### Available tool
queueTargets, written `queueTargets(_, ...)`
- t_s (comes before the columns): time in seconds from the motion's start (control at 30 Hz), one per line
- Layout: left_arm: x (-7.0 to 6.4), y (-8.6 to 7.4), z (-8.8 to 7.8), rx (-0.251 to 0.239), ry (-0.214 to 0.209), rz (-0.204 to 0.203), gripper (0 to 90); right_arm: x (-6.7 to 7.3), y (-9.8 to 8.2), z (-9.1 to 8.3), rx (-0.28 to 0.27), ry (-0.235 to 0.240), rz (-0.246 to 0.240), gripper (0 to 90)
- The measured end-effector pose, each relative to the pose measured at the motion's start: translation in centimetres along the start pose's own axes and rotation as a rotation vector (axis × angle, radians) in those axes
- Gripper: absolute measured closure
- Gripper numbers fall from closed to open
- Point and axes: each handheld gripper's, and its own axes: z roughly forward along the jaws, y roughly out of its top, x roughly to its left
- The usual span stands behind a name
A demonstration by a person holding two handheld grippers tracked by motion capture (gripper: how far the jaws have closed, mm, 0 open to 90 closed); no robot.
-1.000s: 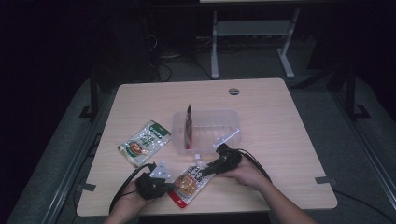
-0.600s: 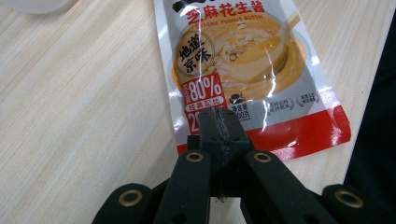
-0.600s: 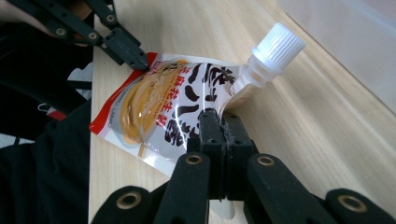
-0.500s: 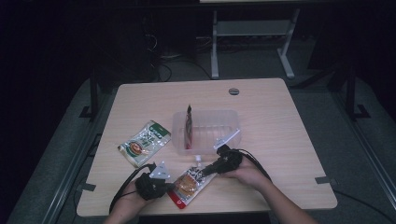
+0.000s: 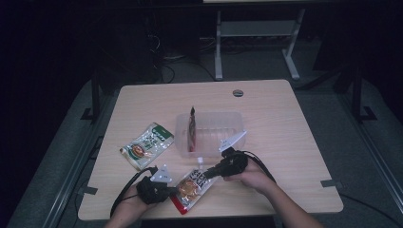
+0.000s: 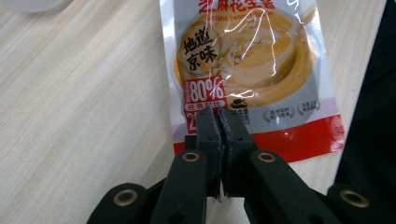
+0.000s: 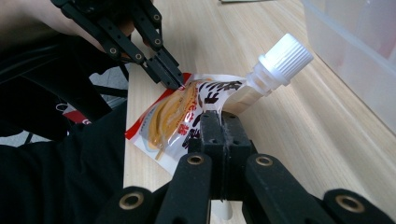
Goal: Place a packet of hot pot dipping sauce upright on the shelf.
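The spouted sauce pouch lies at the near edge of the counter, between the two hands. It has a white screw cap at its far end, a picture of brown paste on the front and a red band along its bottom edge. In the right gripper view the spout end is lifted a little off the wood, while the bottom end reaches the counter edge.

The left hand-held gripper has its jaws pressed together on the bottom part of the pouch, just above the red band — a thin edge of the foil is pinched between the pads. The right hand-held gripper is closed too, on the upper part of the pouch just below the spout; its jaws have just been closing, with the foil between them. So both ends of the pouch are gripped at once.

Just beyond the pouch stands a clear plastic bin, near the middle of the counter. Inside it, against its left wall, a dark red packet stands upright on its edge. To the left of the bin, apart from it, a green and white snack packet lies flat on the wood. A small round grommet sits near the far edge.
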Motion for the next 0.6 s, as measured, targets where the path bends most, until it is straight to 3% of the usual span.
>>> queueTargets(0.4,-0.2,0.2,-0.3,-0.027,-0.005,0.012,86.2,0.9,0.7,-1.1,-0.067,0.034,-0.03,90.0)
queueTargets(0.6,0.1,0.1,-0.8,-0.059,0.007,-0.003,81.6,1.5,1.0,-1.4,-0.088,0.055,-0.036,90.0)
